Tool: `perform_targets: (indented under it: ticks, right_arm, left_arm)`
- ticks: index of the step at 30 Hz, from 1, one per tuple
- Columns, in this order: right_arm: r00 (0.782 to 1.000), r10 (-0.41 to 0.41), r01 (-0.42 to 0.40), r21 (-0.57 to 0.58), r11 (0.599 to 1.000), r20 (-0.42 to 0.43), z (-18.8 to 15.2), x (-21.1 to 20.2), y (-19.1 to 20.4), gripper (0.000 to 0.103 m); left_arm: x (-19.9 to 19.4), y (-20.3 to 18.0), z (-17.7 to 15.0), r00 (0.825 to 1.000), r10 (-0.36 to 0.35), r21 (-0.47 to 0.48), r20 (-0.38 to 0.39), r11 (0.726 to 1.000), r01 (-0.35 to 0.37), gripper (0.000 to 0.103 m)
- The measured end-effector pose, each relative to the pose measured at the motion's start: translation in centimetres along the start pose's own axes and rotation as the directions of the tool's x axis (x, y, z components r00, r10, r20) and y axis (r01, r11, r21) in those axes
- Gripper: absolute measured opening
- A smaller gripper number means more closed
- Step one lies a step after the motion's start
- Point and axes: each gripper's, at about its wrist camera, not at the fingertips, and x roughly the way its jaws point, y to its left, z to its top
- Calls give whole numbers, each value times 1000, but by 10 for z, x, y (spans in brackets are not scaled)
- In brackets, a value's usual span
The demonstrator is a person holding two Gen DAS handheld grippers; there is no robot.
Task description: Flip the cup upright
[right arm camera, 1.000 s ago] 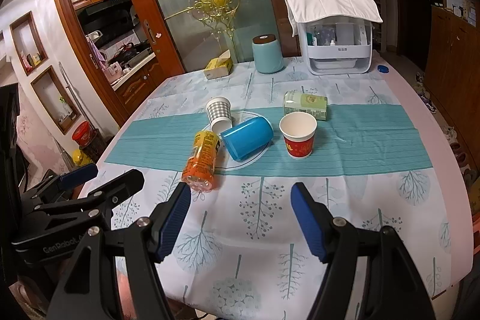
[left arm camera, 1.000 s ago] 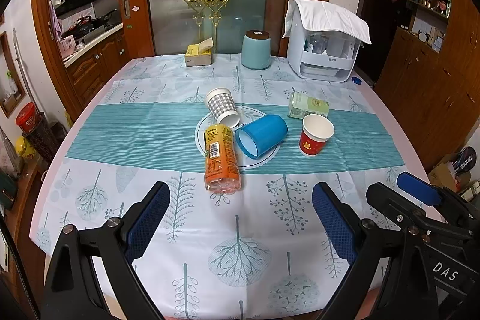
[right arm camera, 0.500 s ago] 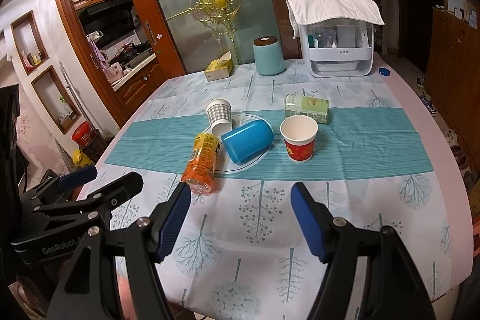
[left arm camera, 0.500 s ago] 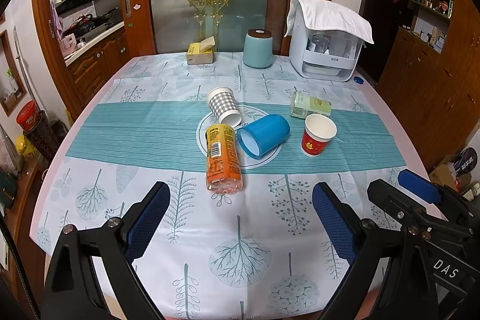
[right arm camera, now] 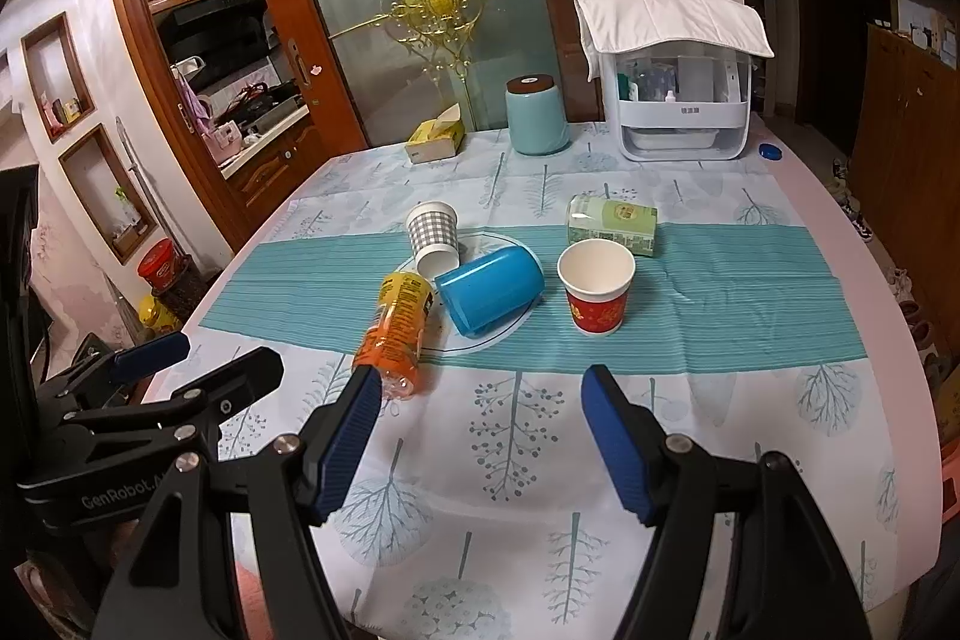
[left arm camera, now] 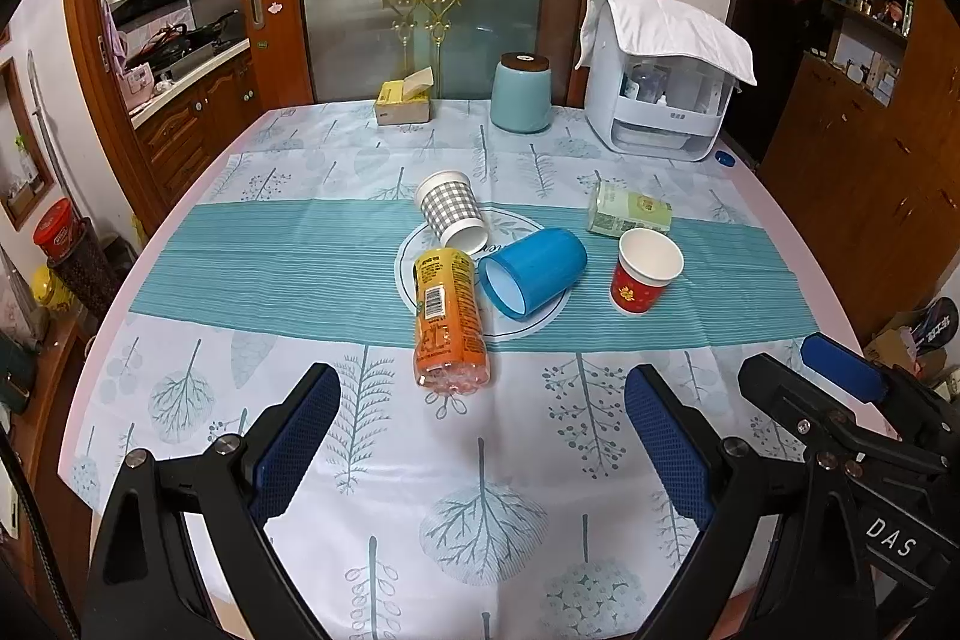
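A blue plastic cup lies on its side mid-table, mouth toward me; it also shows in the right wrist view. A grey checked paper cup lies on its side just behind it. A red paper cup stands upright to the right. My left gripper is open and empty over the near table edge. My right gripper is open and empty, beside the left one.
An orange bottle lies on its side left of the blue cup. A green packet lies behind the red cup. A teal canister, a tissue box and a white covered appliance stand at the far edge.
Both grippers have drifted slightly; the objects on the table have not moved.
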Motion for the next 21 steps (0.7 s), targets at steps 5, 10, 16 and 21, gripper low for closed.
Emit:
perform_targets:
  ticks: [5, 10, 16, 21]
  right_arm:
    - [1000, -8, 8, -3, 1000, -9, 1, 7, -2, 70]
    - [1000, -21, 21, -1, 1000, -10, 2, 19, -6, 70]
    - [999, -23, 24, 2, 1000, -40, 0, 42, -12, 70]
    - [996, -40, 40, -6, 999, -86, -5, 67, -14, 69]
  left_arm:
    - [9, -1, 3, 1000, 3, -2, -16, 1000, -3, 95]
    - [28, 0, 4, 999, 1, 2, -43, 1000, -1, 95]
    - [61, 5, 4, 995, -11, -10, -98, 1000, 10, 95]
    - [98, 18, 4, 985, -44, -48, -168, 998, 36, 95]
